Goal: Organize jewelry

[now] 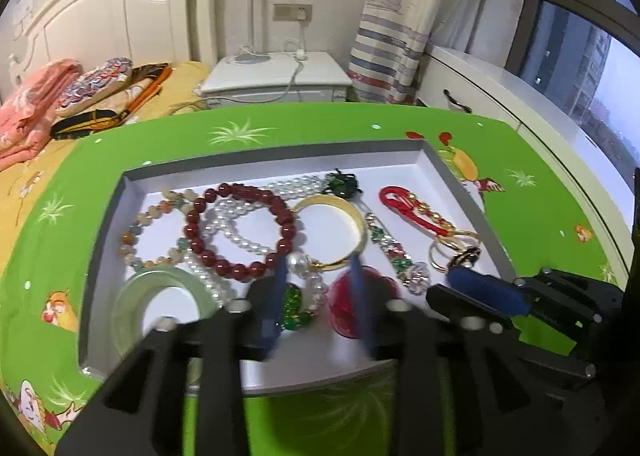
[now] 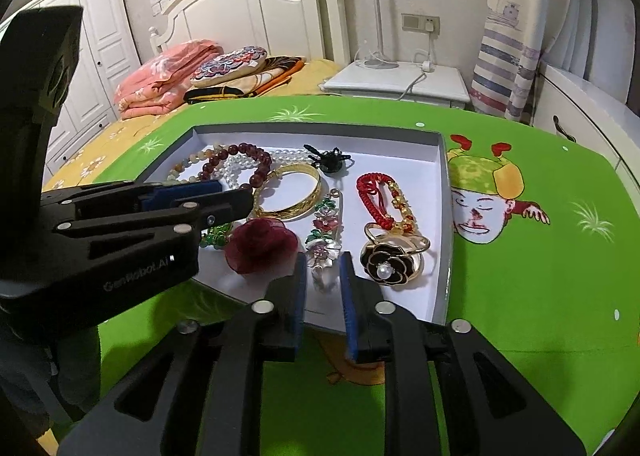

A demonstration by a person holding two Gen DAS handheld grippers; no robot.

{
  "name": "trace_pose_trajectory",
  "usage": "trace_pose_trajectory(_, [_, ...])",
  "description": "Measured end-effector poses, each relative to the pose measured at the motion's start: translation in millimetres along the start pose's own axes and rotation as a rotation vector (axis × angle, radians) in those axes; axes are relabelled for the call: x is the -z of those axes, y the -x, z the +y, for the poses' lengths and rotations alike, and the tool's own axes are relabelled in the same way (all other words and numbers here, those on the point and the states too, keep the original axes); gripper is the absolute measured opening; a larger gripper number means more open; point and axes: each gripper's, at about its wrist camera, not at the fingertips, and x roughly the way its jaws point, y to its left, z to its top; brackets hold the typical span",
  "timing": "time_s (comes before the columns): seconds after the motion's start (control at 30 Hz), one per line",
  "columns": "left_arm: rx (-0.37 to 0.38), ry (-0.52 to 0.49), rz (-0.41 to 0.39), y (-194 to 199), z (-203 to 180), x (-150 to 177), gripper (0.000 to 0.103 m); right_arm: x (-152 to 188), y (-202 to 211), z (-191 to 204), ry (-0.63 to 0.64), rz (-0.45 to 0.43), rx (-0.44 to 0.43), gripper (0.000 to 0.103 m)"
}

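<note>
A white tray [image 2: 442, 216] sits on the green table [image 2: 540, 276], full of jewelry. The left claw [image 1: 320, 268] hangs over the tray's middle with its fingers apart, holding nothing. A gold bangle [image 1: 352, 216] lies just past it, at 12 o'clock. The right claw [image 2: 322, 276] is open too, empty, over the tray's near edge. A black flower ring [image 2: 386, 262] lies at its 2 o'clock.
</note>
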Motion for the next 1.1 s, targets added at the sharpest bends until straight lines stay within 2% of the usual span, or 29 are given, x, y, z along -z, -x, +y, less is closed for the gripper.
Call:
trace_pose_trajectory(0.03, [-0.009,0.004,-0.007,1.2,1.7,0.4,0.050,0.8,1.1,0.1,-0.003,-0.002,0.003,0.034])
trace_pose_trajectory(0.07, [-0.018,0.007,-0.012,2.4,3.2,0.3,0.051,0.9,1.8,-0.5,-0.008,-0.005,0.004,0.039])
trace_pose_trajectory(0.17, [-0.036,0.016,-0.022,6.3,8.3,-0.1,0.055,2.1,3.5,-2.4,-0.019,-0.010,0.008,0.041])
trace_pose_trajectory(0.3, [-0.063,0.036,-0.044,16.0,16.7,-0.8,0.075,2.3,5.3,-3.9,-0.032,-0.013,0.020,0.042])
trace_pose_trajectory(0.33, [-0.077,0.048,-0.051,20.6,20.5,-1.0,0.080,1.9,7.0,-4.2,-0.037,-0.009,0.024,0.047])
trace_pose_trajectory(0.4, [-0.086,0.063,-0.066,29.1,25.7,-2.1,0.083,-1.1,15.8,-4.6,-0.048,-0.017,0.034,0.054])
trace_pose_trajectory(0.47, [-0.108,0.081,-0.087,43.1,32.8,-5.3,0.090,-6.9,28.3,-5.4,-0.068,-0.034,0.043,0.067])
trace_pose_trajectory(0.53, [-0.141,0.100,-0.127,61.6,40.4,-8.7,0.099,-14.9,44.4,-4.6,-0.089,-0.059,0.057,0.074])
trace_pose_trajectory(0.63, [-0.179,0.110,-0.178,91.7,47.4,-13.7,0.098,-26.4,76.9,0.4,-0.121,-0.133,0.098,0.085])
trace_pose_trajectory(0.83, [-0.268,0.062,-0.186,130.3,44.2,-3.8,0.098,-30.0,118.6,17.3,-0.163,-0.215,0.138,0.085])
trace_pose_trajectory(0.97, [-0.249,0.047,-0.223,144.0,39.3,21.8,0.099,-10.5,127.5,33.4,-0.135,-0.259,0.159,0.085])
trace_pose_trajectory(1.1, [-0.198,0.056,-0.237,141.6,35.0,53.0,0.099,13.7,113.7,35.7,-0.156,-0.223,0.130,0.085])
